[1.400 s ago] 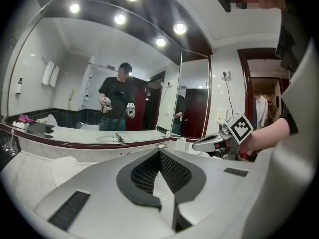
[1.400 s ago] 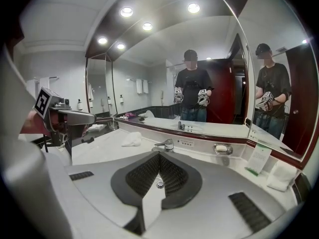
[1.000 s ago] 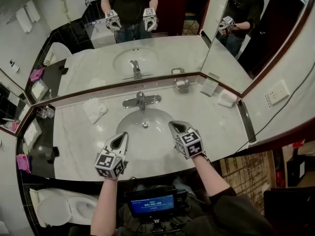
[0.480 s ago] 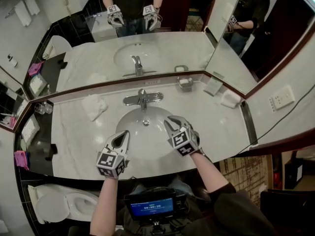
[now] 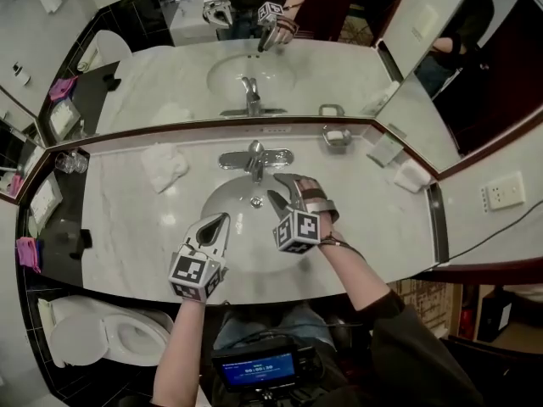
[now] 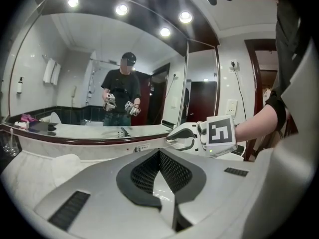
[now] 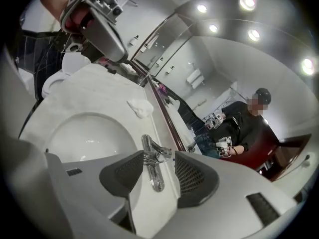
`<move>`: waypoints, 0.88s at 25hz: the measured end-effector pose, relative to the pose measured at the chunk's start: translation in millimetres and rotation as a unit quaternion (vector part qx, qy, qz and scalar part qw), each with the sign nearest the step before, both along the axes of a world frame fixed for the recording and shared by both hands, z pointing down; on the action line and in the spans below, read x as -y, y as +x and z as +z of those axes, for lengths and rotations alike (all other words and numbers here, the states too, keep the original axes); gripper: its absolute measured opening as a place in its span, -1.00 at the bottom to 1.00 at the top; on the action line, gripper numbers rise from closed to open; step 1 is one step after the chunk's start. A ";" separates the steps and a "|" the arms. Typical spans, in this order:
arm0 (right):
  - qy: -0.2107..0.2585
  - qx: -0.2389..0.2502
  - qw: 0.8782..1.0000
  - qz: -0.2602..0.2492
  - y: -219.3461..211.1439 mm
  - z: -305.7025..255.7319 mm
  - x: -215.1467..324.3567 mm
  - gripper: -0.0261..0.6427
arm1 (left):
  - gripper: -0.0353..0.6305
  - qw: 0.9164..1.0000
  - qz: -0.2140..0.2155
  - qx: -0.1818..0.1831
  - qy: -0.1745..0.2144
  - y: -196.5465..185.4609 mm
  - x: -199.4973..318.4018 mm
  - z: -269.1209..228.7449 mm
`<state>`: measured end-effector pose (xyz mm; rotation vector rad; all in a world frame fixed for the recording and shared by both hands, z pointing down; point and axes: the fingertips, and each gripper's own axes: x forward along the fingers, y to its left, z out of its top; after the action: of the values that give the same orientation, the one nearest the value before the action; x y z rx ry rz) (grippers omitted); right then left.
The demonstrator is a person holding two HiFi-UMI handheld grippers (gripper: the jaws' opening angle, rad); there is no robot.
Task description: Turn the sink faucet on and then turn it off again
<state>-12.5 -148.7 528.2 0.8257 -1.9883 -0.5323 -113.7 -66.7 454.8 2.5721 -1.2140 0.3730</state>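
A chrome faucet [image 5: 254,158] with a single lever stands behind the white oval sink [image 5: 229,202]. My right gripper [image 5: 277,186] hovers over the sink's right side, just short of the faucet, rolled onto its side. Its jaws have just been opening and stand wide apart with nothing pressed between the pads. In the right gripper view the faucet [image 7: 155,159] shows through the gap of the right gripper [image 7: 159,156]. My left gripper [image 5: 221,220] is shut and empty over the sink's front left rim. The left gripper view shows the left gripper [image 6: 159,154] with its pads together.
A crumpled white cloth [image 5: 165,166] lies left of the faucet. A soap dish [image 5: 337,136] and a white box [image 5: 413,175] sit at the back right, glasses [image 5: 72,161] at the far left. A mirror backs the marble counter [image 5: 382,219]. A toilet [image 5: 93,337] stands at lower left.
The right gripper has moved forward and left toward the faucet, rolled onto its side, and gone from shut to wide open. The left gripper has shifted only a little.
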 end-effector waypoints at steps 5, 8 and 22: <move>0.017 -0.046 0.998 -0.048 -18.4 26.3 26.3 -0.18 | -0.89 1.000 0.003 0.008 -0.001 -1.0 13.1 23.1; 0.020 -0.064 0.996 -0.067 -24.3 46.2 41.4 -0.17 | -0.89 1.000 -0.007 -0.002 -0.004 2.1 21.4 26.9; 0.050 -0.088 0.988 -0.113 -50.4 87.1 82.3 -0.17 | -0.89 0.999 -0.028 -0.019 -0.008 -2.1 31.4 47.1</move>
<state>-62.9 -231.0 615.2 0.5937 -1.9135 -0.8143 -115.8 -98.1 502.0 2.5151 -1.2616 0.3185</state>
